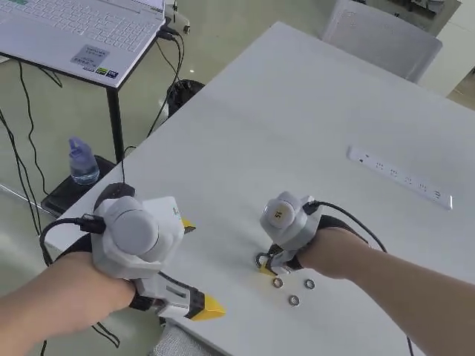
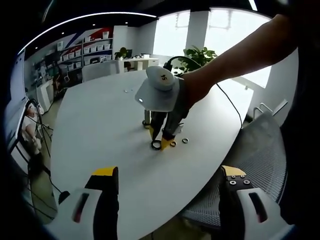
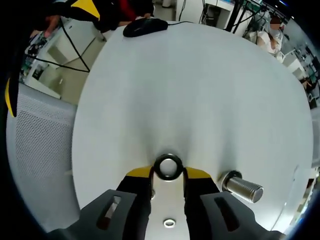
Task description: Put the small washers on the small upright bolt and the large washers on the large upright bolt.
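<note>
My right gripper [image 3: 168, 172] is shut on a large dark washer [image 3: 168, 166], pinched between its yellow tips low over the white table [image 3: 190, 90]. The large upright bolt [image 3: 242, 186] stands just right of those tips. In the head view the same washer [image 1: 262, 259] shows under the right gripper [image 1: 267, 265], with three small washers [image 1: 294, 300] lying on the table beside it. A small washer [image 3: 169, 222] lies under the jaws. My left gripper [image 1: 199, 265] hangs open at the table's near edge and holds nothing. From the left gripper view, the right gripper [image 2: 159, 144] holds the washer [image 2: 156, 145].
A white power strip [image 1: 401, 176] lies at the right of the table. A laptop [image 1: 82, 30] sits on a stand at the upper left, a water bottle [image 1: 83, 162] below it. A grey chair [image 1: 382, 37] stands behind the table. A black mouse [image 3: 145, 26] rests at the table's edge.
</note>
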